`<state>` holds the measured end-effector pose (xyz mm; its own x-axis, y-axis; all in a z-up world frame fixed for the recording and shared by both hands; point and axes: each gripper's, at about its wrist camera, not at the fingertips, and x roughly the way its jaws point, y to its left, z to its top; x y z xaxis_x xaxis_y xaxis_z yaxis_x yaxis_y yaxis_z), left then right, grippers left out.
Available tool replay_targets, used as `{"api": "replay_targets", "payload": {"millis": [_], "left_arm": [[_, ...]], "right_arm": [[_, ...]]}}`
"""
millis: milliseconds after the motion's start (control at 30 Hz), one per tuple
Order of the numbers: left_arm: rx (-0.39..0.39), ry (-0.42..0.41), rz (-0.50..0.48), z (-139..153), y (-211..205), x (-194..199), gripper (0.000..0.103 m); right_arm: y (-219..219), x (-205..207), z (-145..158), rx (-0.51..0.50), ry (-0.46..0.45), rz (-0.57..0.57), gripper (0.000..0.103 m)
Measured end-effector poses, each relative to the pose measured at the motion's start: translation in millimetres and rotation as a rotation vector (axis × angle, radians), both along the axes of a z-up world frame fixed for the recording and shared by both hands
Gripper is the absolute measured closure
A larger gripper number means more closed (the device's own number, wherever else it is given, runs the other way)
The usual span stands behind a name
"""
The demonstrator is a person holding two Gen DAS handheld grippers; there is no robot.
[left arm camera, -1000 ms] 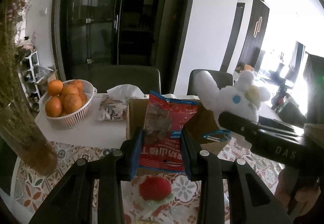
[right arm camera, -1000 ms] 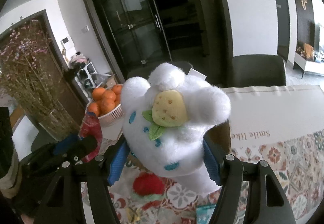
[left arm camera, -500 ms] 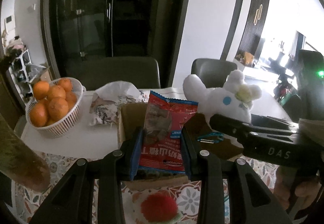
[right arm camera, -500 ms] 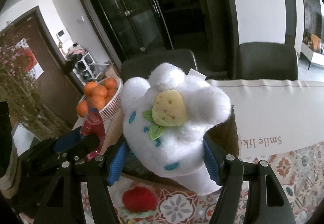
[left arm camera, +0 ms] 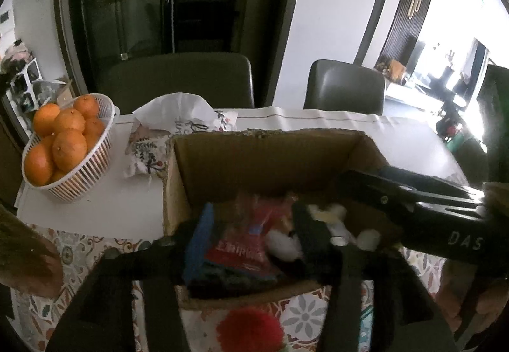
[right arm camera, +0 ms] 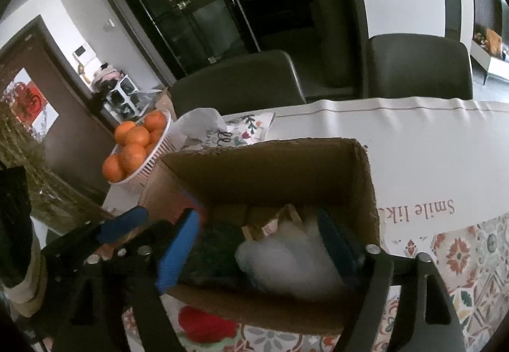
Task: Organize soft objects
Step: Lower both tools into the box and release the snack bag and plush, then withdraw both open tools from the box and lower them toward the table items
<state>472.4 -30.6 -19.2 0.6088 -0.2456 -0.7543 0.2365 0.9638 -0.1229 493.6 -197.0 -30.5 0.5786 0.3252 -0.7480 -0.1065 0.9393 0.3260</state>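
An open cardboard box (left arm camera: 270,161) (right arm camera: 270,167) stands on the table. My left gripper (left arm camera: 251,234) reaches into it and its jaws are opening. The red snack packet (left arm camera: 245,247) lies blurred between them, no longer pinched. My right gripper (right arm camera: 257,234) is in the same box, beside the left, jaws also opening. The white plush toy (right arm camera: 286,256) sits low between its blue pads (right arm camera: 178,250), clear of the left one. In the left wrist view the plush (left arm camera: 283,244) shows to the right of the packet. A red fluffy toy (left arm camera: 251,329) (right arm camera: 203,326) lies on the table before the box.
A white basket of oranges (left arm camera: 66,148) (right arm camera: 136,145) and a floral tissue pouch (left arm camera: 178,132) stand left of and behind the box. Two dark chairs (left arm camera: 178,81) face the far table edge. A vase of dried branches (left arm camera: 28,250) is near left. A white runner (right arm camera: 429,161) covers the right.
Both grippers moved forward and down into the box. The left let go of the snack packet and the right let go of the plush; both jaws are wider.
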Motion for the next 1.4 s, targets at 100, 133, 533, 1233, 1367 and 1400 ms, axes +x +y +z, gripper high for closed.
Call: {"api": "replay_targets", "payload": {"millis": [100,133,533,1233,1367,1400], "left_arm": [[0.02,-0.017,0.005,3.9,-0.5,-4.7,0.048],[0.023,-0.015,0.005,5.1,-0.1,-5.9,0.047],[0.055,-0.019,0.031,26.4,5.6,-50.4,0.047],[0.095,0.068,0.024,19.1,0.7,-129.1,0.047],[0.104,0.094,0.025,11.8,-0.9,-139.7,0.047],[0.107,0.098,0.027,10.3,-0.9,-141.5,0.047]], "right_arm": [[-0.9,-4.5,2.9,-0.028,-0.013,-0.015,0.023],[-1.1,-7.9,4.4,-0.035,-0.015,-0.021,0.023],[-2.5,-50.2,29.3,-0.085,-0.056,-0.051,0.023],[-6.0,-132.6,29.1,-0.134,0.0,-0.038,0.023],[-8.7,-144.6,21.5,-0.135,0.027,-0.036,0.023],[-9.1,-146.8,20.0,-0.135,0.032,-0.037,0.023]]}}
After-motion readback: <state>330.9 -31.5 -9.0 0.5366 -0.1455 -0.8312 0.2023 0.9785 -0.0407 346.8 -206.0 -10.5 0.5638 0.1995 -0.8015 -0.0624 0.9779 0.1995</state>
